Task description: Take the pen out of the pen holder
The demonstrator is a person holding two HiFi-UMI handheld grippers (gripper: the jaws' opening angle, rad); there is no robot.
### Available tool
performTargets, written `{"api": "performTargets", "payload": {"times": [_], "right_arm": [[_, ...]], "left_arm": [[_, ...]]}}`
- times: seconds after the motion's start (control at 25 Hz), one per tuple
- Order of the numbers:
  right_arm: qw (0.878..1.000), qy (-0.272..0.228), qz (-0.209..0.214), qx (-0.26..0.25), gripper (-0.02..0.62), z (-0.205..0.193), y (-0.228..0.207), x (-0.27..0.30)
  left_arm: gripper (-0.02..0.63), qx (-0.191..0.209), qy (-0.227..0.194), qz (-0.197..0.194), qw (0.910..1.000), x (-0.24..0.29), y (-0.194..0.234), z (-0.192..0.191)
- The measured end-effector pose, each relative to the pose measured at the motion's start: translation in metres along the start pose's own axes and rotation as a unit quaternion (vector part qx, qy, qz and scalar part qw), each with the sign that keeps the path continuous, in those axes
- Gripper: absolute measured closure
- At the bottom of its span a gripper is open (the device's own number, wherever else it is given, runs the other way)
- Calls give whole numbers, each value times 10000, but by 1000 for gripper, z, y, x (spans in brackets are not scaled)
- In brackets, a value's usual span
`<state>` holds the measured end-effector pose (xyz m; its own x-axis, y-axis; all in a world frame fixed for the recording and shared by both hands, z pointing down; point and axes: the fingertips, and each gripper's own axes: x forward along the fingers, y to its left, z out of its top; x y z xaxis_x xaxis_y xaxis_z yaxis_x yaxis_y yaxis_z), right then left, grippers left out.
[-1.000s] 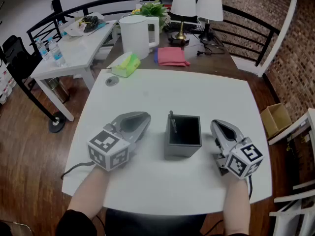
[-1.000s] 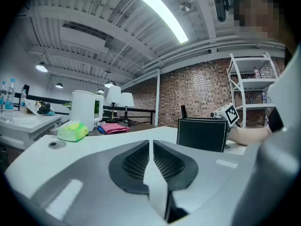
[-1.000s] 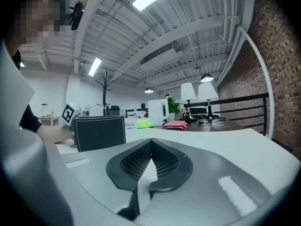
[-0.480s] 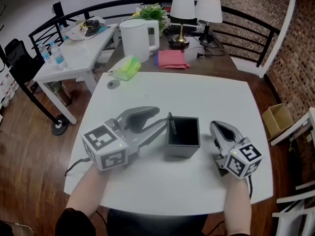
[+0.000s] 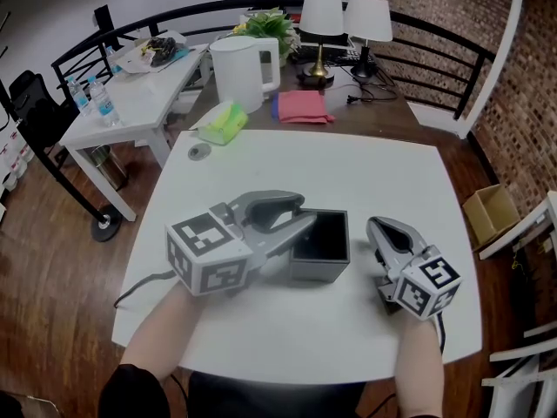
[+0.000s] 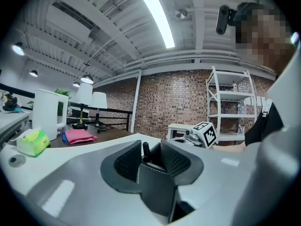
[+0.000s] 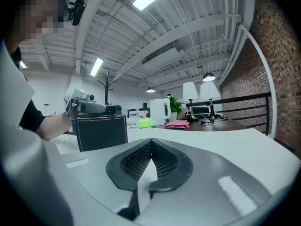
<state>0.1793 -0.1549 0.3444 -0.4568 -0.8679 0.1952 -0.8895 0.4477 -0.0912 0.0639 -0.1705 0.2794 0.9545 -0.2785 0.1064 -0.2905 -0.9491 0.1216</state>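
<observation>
A black square pen holder stands in the middle of the white table. My left gripper is open and reaches over the holder's left rim from the left. In the left gripper view the dark top of the pen stands between the pads without touching them, above the holder's stitched corner. The head view hides the pen under the jaws. My right gripper rests on the table just right of the holder, shut with nothing in it. The right gripper view has the holder ahead at the left.
Behind the white table, a brown table carries a white kettle, a green pack, a pink cloth and two lamps. A railing runs behind them. The white table's front edge is near my arms.
My left gripper has opened, risen and moved right to the holder, so its jaws now stand on either side of the pen. The right gripper has not moved.
</observation>
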Motion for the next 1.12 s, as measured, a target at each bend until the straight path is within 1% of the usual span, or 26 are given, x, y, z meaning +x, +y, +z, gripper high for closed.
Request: {"api": "performTargets", "payload": {"times": [0.08,0.2,0.36,0.44,0.52,0.6,0.68,0.76,0.84,0.92,1.0,1.04,1.12], "right_arm": [[10000,8,14,0,581,0,0,0],[10000,13,19,6,581,0,0,0],[10000,15,8,-3,581,0,0,0],[10000,10,-4,1,581,0,0,-1],[10000,7,-5,3,581,0,-1,-1],[10000,-10,-9,3,581,0,-1,0],[10000,-16,-12,7,581,0,-1,0],[10000,-10,-15,13,581,0,-1,0],[10000,-8,-24,15,581,0,-1,-1],[10000,-26,-48,19,581,0,-2,-1],[10000,-37,-70,20,581,0,-3,-1],[10000,-38,-78,20,581,0,-3,-1],[9999,-39,-92,22,581,0,-4,-1]], "left_arm": [[487,129,34,62,9999,0,1,0],[554,137,21,104,9999,-2,2,1],[568,41,-108,37,9999,-6,-2,7],[569,-70,-431,-12,9990,-13,-5,19],[569,-140,-939,-42,9955,-25,-5,37],[569,-67,-1349,-38,9908,-38,-4,55],[569,68,-1567,38,9876,-50,-3,68],[569,102,-1708,85,9852,-60,-2,77],[569,-29,-1932,2,9812,-70,-2,86],[569,-195,-2231,-59,9746,-83,-1,96],[569,-162,-2415,106,9702,-94,5,102],[569,-58,-2437,272,9695,-99,10,104],[569,239,-2350,708,9691,-107,22,101]]}}
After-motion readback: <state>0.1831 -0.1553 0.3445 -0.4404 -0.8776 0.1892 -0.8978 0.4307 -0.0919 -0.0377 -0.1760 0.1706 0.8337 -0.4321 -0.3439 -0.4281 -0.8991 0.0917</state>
